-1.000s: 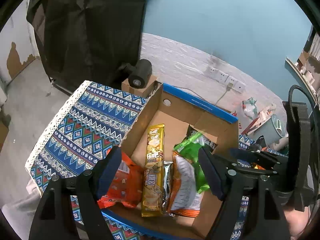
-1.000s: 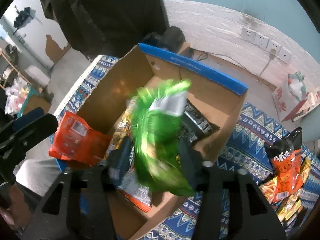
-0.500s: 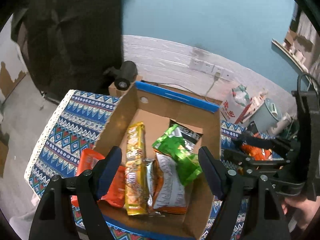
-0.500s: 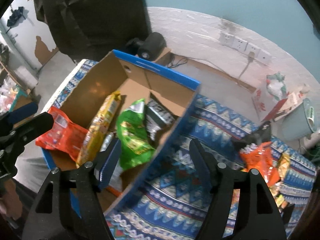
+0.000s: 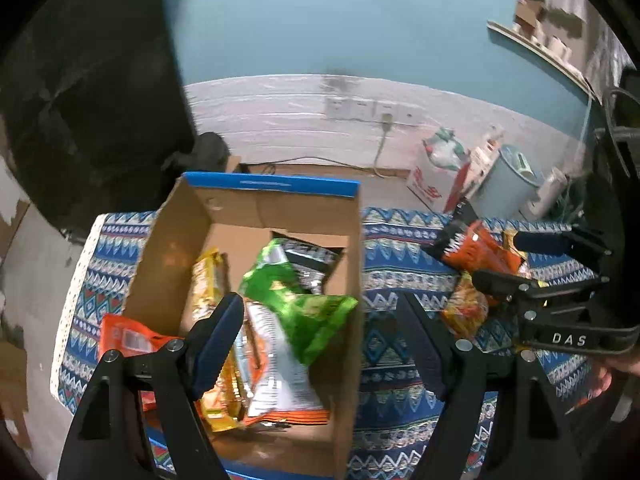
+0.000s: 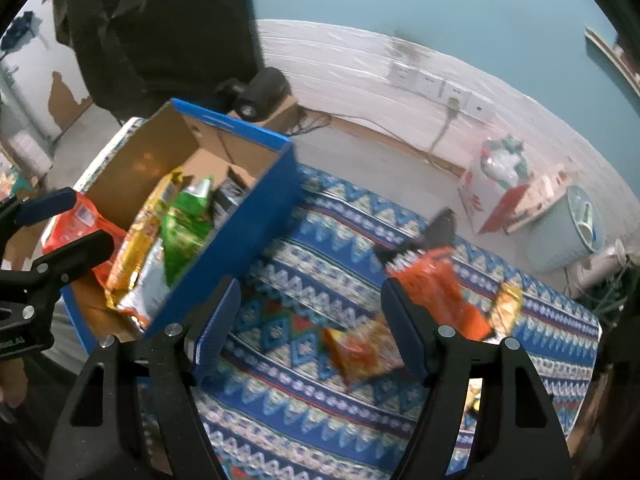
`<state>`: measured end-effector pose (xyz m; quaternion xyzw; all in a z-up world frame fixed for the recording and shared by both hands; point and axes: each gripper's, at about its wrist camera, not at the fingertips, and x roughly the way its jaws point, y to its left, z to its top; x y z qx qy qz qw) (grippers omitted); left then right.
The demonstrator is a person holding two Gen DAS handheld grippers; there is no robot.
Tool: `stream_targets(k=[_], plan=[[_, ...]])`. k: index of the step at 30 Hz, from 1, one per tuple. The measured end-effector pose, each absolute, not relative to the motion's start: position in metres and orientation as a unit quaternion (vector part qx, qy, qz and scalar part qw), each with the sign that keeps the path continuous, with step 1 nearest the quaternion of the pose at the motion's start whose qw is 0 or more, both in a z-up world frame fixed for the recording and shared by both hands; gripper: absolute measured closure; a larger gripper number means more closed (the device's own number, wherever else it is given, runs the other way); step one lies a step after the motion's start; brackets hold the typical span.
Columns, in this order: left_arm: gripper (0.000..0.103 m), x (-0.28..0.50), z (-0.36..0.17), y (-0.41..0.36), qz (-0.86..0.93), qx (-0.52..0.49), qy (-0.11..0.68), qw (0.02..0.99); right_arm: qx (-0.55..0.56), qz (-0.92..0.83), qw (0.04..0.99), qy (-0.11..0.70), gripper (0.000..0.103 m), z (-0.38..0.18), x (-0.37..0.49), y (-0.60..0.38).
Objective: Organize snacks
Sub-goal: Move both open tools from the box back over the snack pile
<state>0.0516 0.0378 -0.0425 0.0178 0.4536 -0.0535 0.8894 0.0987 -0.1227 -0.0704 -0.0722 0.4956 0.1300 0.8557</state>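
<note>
Snacks below spread left gripper

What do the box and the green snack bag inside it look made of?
Box: corrugated cardboard by the look, matte brown inside with a printed blue outer face and rim. Green snack bag: thin plastic or foil film, probably, glossy and crinkled with a silvery top edge.

Snack bags lie in the box; others, apparently loose, on the cloth rightward.

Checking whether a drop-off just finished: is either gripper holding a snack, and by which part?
Nothing is held. The left gripper and right gripper both have open, empty jaws.
</note>
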Motion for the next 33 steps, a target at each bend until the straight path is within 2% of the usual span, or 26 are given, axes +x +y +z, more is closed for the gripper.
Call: stream_targets(k=[17,25,33], plan=[[0.022,0.057,-0.052,-0.057,-0.118,0.086,0.467,0.872,-0.036,0.066,0.858,0.509,0.03,-0.083,0.071,-0.239],[0.022,0.061,-0.075,-0.098,-0.138,0.131,0.478,0.857,-0.026,0.049,0.851,0.522,0.025,-0.095,0.063,-0.281],[0.022,0.069,-0.099,-0.135,-0.166,0.167,0.484,0.843,-0.055,0.064,0.83,0.552,0.025,-0.114,0.071,-0.317]])
